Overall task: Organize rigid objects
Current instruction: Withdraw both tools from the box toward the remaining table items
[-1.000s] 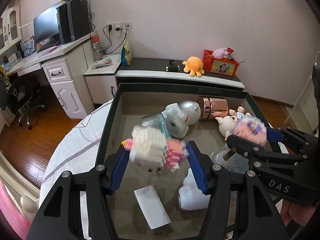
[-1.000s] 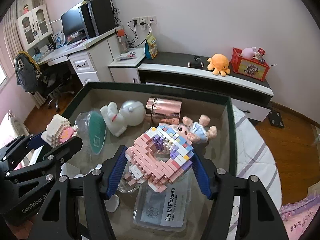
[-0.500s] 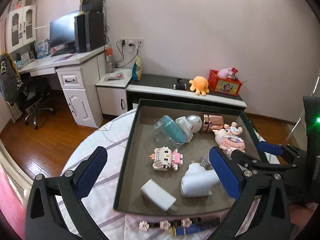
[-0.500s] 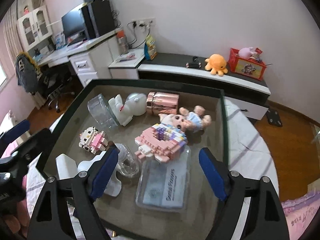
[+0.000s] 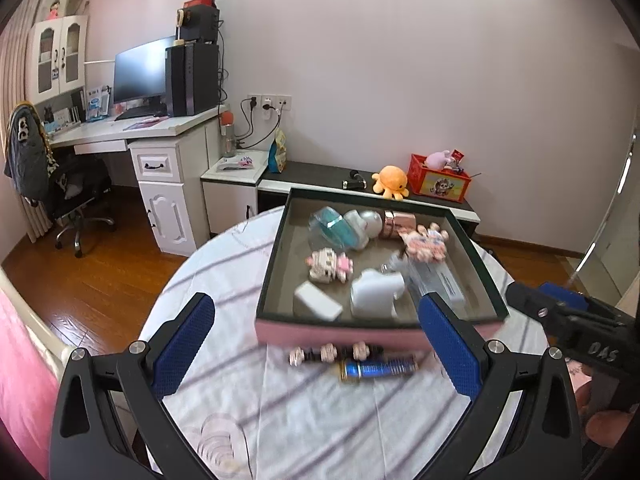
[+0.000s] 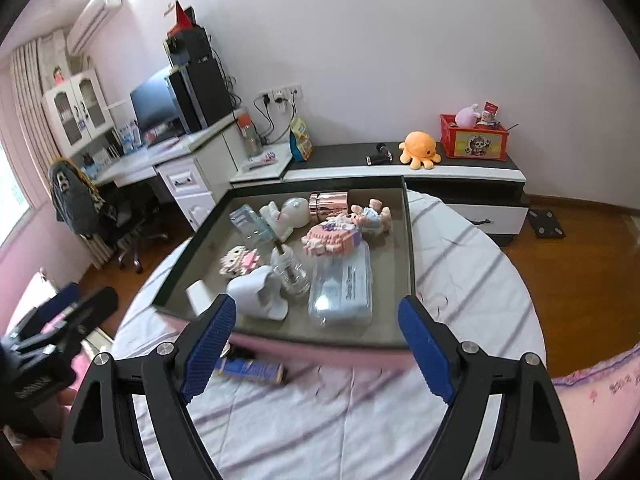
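A pink-walled tray (image 5: 340, 334) with a dark rim stands on the round table. In it lie a white and pink block cat (image 5: 328, 265) and a pink block figure (image 5: 426, 246), also seen from the right as the cat (image 6: 238, 260) and the pink figure (image 6: 332, 238). My left gripper (image 5: 316, 312) hangs wide open in front of the tray's near wall, nothing between its pads. My right gripper (image 6: 318, 312) is open too, empty, before the tray (image 6: 410, 240). Each gripper shows at the edge of the other's view: the right gripper (image 5: 560, 312), the left gripper (image 6: 68, 308).
The tray also holds a white box (image 5: 318, 306), a white bottle (image 5: 376, 294), a clear flosser case (image 6: 344, 288), a small glass bottle (image 6: 290, 268), a rose-gold can (image 6: 328, 204), a doll (image 6: 370, 216) and a white toy (image 6: 286, 216). A blue tube (image 5: 378, 369) and a beaded band (image 5: 332, 354) lie on the striped cloth.
Both grippers have opened and let go of their block figures, which now lie in the tray. Both have pulled back and up, so the whole tray and the table's cloth show.
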### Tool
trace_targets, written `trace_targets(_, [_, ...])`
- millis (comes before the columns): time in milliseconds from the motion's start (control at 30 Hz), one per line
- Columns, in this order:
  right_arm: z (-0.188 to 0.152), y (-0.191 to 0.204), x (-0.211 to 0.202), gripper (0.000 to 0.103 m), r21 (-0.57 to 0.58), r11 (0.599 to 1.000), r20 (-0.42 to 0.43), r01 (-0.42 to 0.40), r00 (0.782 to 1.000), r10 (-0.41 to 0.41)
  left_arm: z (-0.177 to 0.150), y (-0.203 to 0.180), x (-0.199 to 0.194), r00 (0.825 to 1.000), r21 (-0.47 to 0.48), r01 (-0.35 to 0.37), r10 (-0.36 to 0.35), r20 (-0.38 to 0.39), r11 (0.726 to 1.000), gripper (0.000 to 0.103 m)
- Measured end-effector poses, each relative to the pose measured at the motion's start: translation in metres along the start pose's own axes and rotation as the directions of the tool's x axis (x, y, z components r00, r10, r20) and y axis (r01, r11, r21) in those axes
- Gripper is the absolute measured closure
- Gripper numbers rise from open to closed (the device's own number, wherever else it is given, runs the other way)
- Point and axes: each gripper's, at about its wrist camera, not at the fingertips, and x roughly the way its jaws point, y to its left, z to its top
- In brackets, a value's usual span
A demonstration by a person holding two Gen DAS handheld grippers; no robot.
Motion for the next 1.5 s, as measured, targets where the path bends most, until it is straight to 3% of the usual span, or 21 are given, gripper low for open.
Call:
trace_targets(533, [-0.065, 0.013, -0.058, 0.018, -0.025, 0.999, 0.023, 0.026, 0.999, -0.025, -0.072, -0.004, -0.036, 0.997, -0.02, -0.021, 0.019, -0.075, 1.0, 0.0])
trace_targets(933, [-0.084, 0.011, -0.062, 0.014, -0.023, 0.999, 0.011, 0.032, 0.999, -0.031, -0.085, -0.008, -0.043, 0.996, -0.006, -0.021, 0.02, -0.091, 1.0, 0.0])
trace_targets(967, [-0.085, 0.011, -0.062, 0.013, -0.025, 0.999, 0.009, 0.029, 1.0, -0.028, -0.085, -0.008, -0.043, 0.996, -0.007, -0.021, 0.02, -0.091, 1.0, 0.0])
trace_targets(1033, [-0.087, 0.013, -0.062, 0.0, -0.032, 0.999, 0.012, 0.026, 1.0, -0.026, -0.085, -0.008, -0.043, 0.996, -0.008, -0.019, 0.018, -0.092, 1.0, 0.0])
trace_targets(1500, [-0.089, 0.016, -0.056, 0.0, -0.039, 0.999, 0.004, 0.026, 1.0, -0.026, -0.086, -0.005, -0.041, 0.995, -0.013, -0.025, 0.024, -0.096, 1.0, 0.0])
